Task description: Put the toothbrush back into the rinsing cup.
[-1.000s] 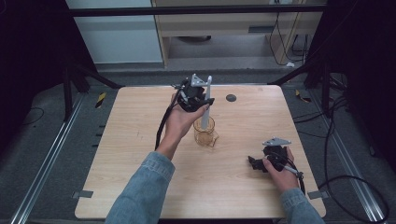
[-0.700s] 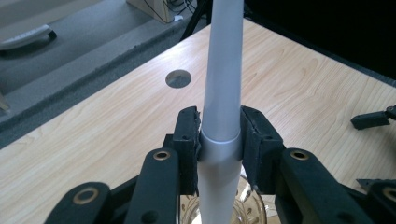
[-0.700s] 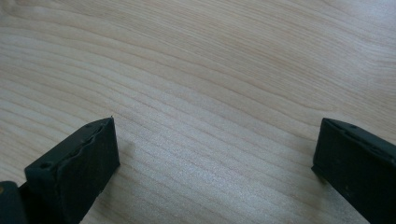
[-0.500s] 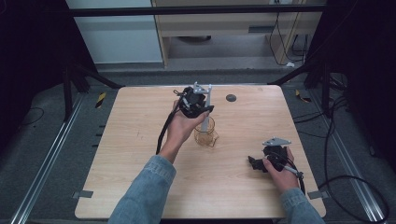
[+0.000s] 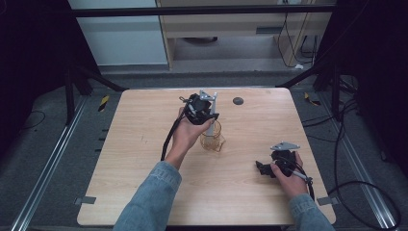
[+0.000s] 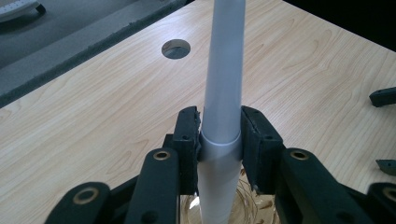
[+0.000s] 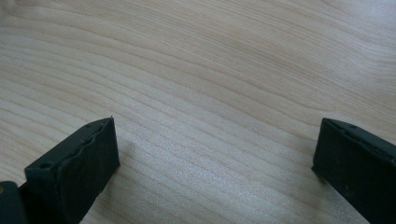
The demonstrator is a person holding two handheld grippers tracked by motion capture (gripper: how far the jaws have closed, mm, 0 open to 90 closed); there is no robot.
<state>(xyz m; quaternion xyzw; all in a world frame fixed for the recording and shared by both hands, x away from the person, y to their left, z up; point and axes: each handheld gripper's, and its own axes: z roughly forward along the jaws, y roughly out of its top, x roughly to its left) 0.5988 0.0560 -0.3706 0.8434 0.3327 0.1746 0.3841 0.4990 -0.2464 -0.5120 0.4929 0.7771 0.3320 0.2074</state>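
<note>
The left tongs [image 6: 219, 140] clamp a grey tube [image 6: 223, 84] standing in a glass beaker [image 5: 211, 137]; the right tongs [image 7: 215, 163], at four o'clock on the bench [image 5: 144, 125], gape empty.

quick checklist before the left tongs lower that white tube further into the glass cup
1. Grip: left tongs clamp the white tube from both sides, ok.
2. Tube upright: stands roughly straight between the pads, ok.
3. Aim: tube's lower end sits inside the glass cup, ok.
4. Tube touching the cup's bottom: cannot tell.
5. Cup steadied: nothing holds it, it stands free on the table, not ok.
6. Right tongs: open, empty, low over the table away from the cup, ok.
</note>
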